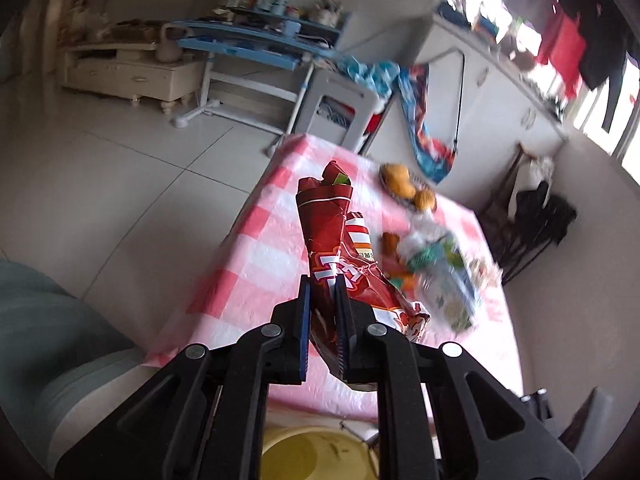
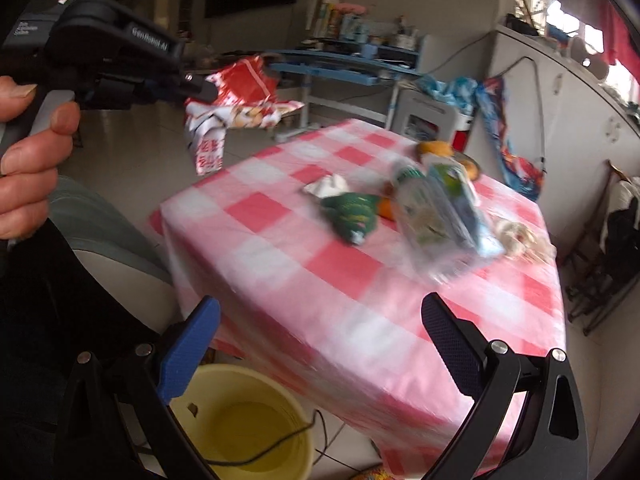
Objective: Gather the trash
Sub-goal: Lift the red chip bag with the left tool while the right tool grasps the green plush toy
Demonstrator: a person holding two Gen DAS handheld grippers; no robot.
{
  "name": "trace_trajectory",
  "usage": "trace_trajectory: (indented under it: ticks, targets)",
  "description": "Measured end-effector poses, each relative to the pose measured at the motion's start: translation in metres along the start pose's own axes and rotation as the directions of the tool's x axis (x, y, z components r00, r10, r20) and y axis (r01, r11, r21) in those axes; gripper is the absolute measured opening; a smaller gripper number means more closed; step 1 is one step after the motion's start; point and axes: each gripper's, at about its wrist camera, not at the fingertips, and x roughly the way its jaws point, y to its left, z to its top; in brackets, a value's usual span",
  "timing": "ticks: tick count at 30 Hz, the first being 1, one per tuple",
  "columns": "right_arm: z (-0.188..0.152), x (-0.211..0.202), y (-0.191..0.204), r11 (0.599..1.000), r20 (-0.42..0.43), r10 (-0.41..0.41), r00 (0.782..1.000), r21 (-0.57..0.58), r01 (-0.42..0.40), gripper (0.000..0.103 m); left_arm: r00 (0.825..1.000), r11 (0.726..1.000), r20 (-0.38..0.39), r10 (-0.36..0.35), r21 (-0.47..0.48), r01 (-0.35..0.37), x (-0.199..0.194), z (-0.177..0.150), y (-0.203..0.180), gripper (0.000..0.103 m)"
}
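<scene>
Two grippers show, each held in a hand and pitched downward over the near edge of the worktop [image 2: 280,248]. Nearest, the right gripper [image 2: 320,344] hangs with its jaws spread wide and nothing between them; its blue ribbed pad [image 2: 188,352] and dark dimpled pad [image 2: 448,344] frame a round yellow plastic bucket [image 2: 240,420] standing on the floor just below the worktop's edge. The left gripper [image 1: 322,312] has its jaws closed on a crinkled red foil snack bag [image 1: 340,248], pinched near the bag's lower half so the twisted top stands beyond the fingertips. In the right wrist view that bag [image 2: 240,96] hangs in the air, clear of the worktop and off its left side, while a bare hand [image 2: 28,160] curls round the left gripper's handle.

A glossy pink-and-white checked plastic cloth covers the worktop. Farther along it lie a crumpled white tissue [image 2: 326,186], a green wrapper [image 2: 352,212], a clear plastic bottle with a green label [image 2: 424,216] lying on its side, and a flat blue-green packet [image 2: 468,208] touching it. Orange fruit [image 1: 400,182] sits at the far end, blurred. Beyond stands a blue-and-white desk [image 1: 248,46] heaped with books.
</scene>
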Motion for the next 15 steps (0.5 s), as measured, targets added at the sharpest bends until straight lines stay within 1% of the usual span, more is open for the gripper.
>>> trace_trajectory:
  ticks: [2,5,6,9,11,15]
  targets:
    - [0.007,0.007,0.004,1.000,0.003,0.021,1.000,-0.011,-0.021,0.097,1.000,1.000,0.014,-0.008,-0.007,0.009,-0.004,0.001,0.003,0.011]
    - [0.018,0.026,0.004,0.994,-0.011,0.107,0.994,0.016,-0.107,0.097,0.999,1.000,0.030,-0.024,0.000,0.024,-0.008,0.003,0.003,0.011]
    - [0.022,0.032,0.004,0.993,-0.019,0.119,0.993,0.022,-0.118,0.096,0.999,1.000,0.033,-0.026,0.001,0.026,-0.009,0.003,0.003,0.011]
    - [0.034,0.051,-0.001,0.992,-0.033,0.120,0.992,0.043,-0.119,0.090,0.999,1.000,0.028,-0.031,-0.002,0.031,-0.009,0.004,0.005,0.011]
    - [0.041,0.065,-0.010,0.989,-0.044,0.130,0.991,0.076,-0.126,0.084,0.999,0.999,0.026,-0.033,-0.011,0.033,-0.008,0.005,0.007,0.011]
    - [0.052,0.094,-0.025,0.988,-0.084,0.115,0.990,0.114,-0.105,0.080,0.999,0.999,0.028,-0.039,-0.017,0.039,-0.010,0.004,0.009,0.011]
